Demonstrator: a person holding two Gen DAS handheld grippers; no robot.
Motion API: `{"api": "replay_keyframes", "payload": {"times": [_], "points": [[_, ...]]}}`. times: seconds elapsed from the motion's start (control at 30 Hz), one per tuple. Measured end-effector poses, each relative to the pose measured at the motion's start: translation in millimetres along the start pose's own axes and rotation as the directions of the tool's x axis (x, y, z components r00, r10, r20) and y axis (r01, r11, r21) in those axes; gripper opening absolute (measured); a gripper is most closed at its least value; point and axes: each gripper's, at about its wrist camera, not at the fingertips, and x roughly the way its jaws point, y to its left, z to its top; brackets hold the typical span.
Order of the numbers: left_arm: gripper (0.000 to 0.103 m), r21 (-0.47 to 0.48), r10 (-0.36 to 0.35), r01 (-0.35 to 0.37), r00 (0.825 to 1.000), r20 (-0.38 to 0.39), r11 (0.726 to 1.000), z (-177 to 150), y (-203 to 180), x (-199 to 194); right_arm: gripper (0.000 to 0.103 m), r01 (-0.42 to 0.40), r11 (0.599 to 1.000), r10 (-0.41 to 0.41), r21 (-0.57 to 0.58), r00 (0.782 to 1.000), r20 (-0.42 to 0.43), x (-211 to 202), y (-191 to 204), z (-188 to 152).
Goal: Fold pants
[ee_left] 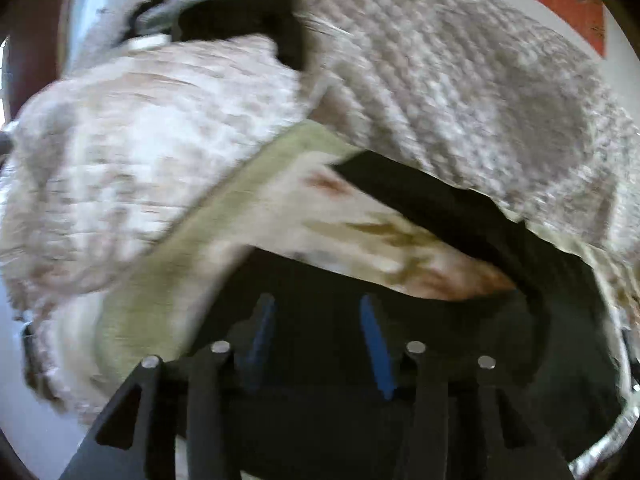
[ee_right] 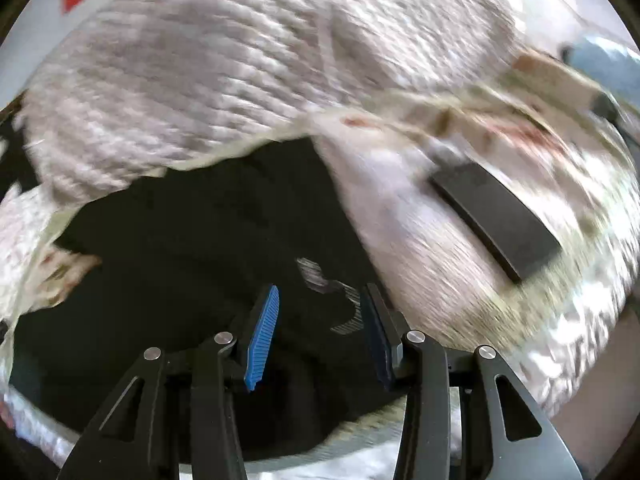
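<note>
Pants: black pants [ee_right: 192, 240] lie spread over a quilted bedspread [ee_right: 224, 80] on a bed, dark cloth filling the lower part of both wrist views; a pale printed mark shows on the fabric near the right tongs.
Left tongs: left tongs [ee_left: 318, 344] hover low over the black cloth, blue pads [ee_left: 376, 344] apart with nothing visibly between them, apparently lined up to take an edge.
Right tongs: right tongs [ee_right: 320, 336] stand spread wide over the same garment, empty, the blue pad [ee_right: 262, 338] facing the printed mark.
Stage: judged an early step, both tools placed at one end so the cloth can be lifted evenly.
Surroundings: a flowered sheet [ee_left: 384, 236] peeks from under the bedspread; a dark flat slab [ee_right: 496, 220] rests on the bedding to the right; both views are motion-blurred.
Risk: black on black hides the seam line.
</note>
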Motion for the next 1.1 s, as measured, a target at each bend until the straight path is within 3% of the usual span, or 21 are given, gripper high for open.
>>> {"api": "replay_keyframes", "payload": {"times": [0.1,0.2,0.33,0.53,0.7,0.83,1.1], "points": [[0.053,0.036,-0.067,0.07,0.995,-0.074,0.997,-2.4,-19.8,15.5,0.044,-0.086,0.991,0.083,-0.098,0.996,-0.038,10.1,30.8,10.6],[0.053,0.104,-0.085,0.101,0.986,-0.145,0.99,-7.0,-46.2,28.0,0.044,-0.165,0.977,0.151,-0.132,0.982,-0.11,26.5,53.2,12.4],[0.053,0.201,0.017,0.02,0.983,-0.182,0.979,-11.2,-64.2,53.6,0.044,-0.201,0.962,0.174,-0.185,0.973,-0.155,43.3,80.1,13.1],[0.052,0.238,0.156,-0.125,0.981,-0.117,0.963,-10.6,-60.9,65.8,0.044,-0.175,0.967,0.142,-0.187,0.974,-0.175,58.9,75.8,2.4],[0.052,0.162,0.179,-0.161,0.978,-0.109,0.974,-3.5,-46.9,62.4,0.044,-0.157,0.979,0.131,-0.131,0.974,-0.187,65.0,62.8,1.6],[0.052,0.128,0.162,-0.148,0.981,-0.105,0.981,-1.7,-44.1,56.8,0.044,-0.163,0.979,0.141,-0.124,0.975,-0.173,62.2,62.4,2.6],[0.052,0.17,0.113,-0.098,0.99,-0.08,0.98,-4.3,-58.6,42.1,0.044,-0.192,0.971,0.169,-0.141,0.972,-0.162,56.2,69.2,1.9]]}}
